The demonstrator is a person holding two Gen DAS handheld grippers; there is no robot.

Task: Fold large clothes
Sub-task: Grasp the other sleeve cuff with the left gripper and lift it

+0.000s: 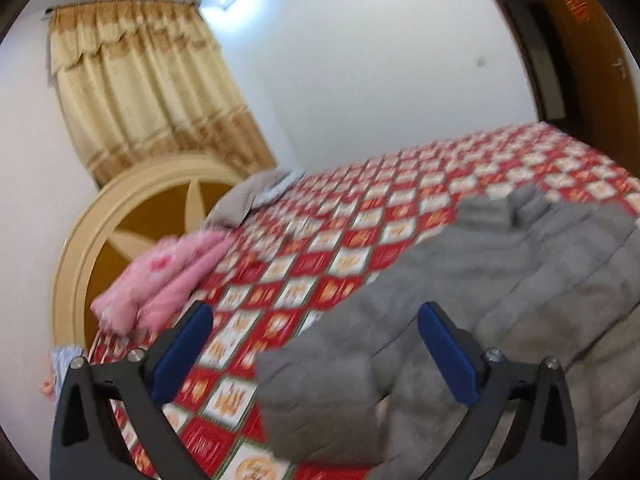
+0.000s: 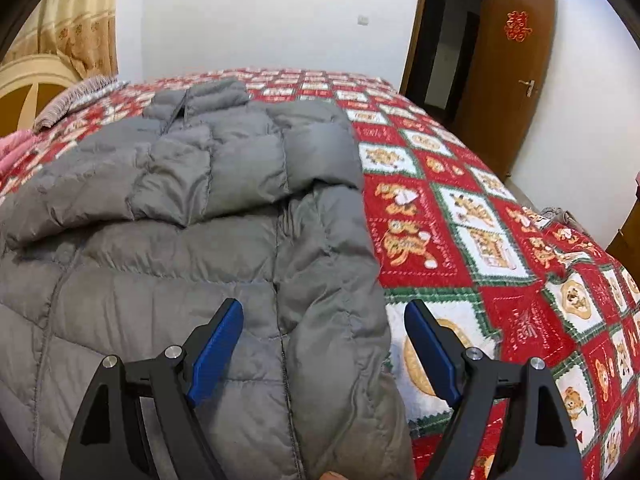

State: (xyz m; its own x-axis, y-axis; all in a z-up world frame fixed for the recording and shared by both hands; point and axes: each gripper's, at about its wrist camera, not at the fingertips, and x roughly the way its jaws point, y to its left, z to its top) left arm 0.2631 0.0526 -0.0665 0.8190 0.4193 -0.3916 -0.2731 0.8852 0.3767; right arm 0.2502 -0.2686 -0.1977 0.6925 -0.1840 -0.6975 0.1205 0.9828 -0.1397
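A large grey quilted puffer jacket [image 2: 180, 220] lies spread on the red and white patterned bedspread [image 2: 460, 220], one sleeve folded across its chest. In the right wrist view my right gripper [image 2: 324, 320] hovers open above the jacket's right edge, which runs between the blue fingers [image 2: 218, 344] without touching the pads. In the blurred left wrist view the jacket [image 1: 500, 280] fills the right side, its sleeve end [image 1: 316, 392] lying in the foreground. My left gripper [image 1: 316, 320] stands wide open above that sleeve end, holding nothing.
A pink pillow [image 1: 160, 284] and a grey cloth [image 1: 248, 196] lie near the round cream and brown headboard [image 1: 120, 232]. Beige curtains [image 1: 152, 92] hang behind. A brown door [image 2: 504, 80] stands open beyond the bed's far corner. Bare bedspread stretches right of the jacket.
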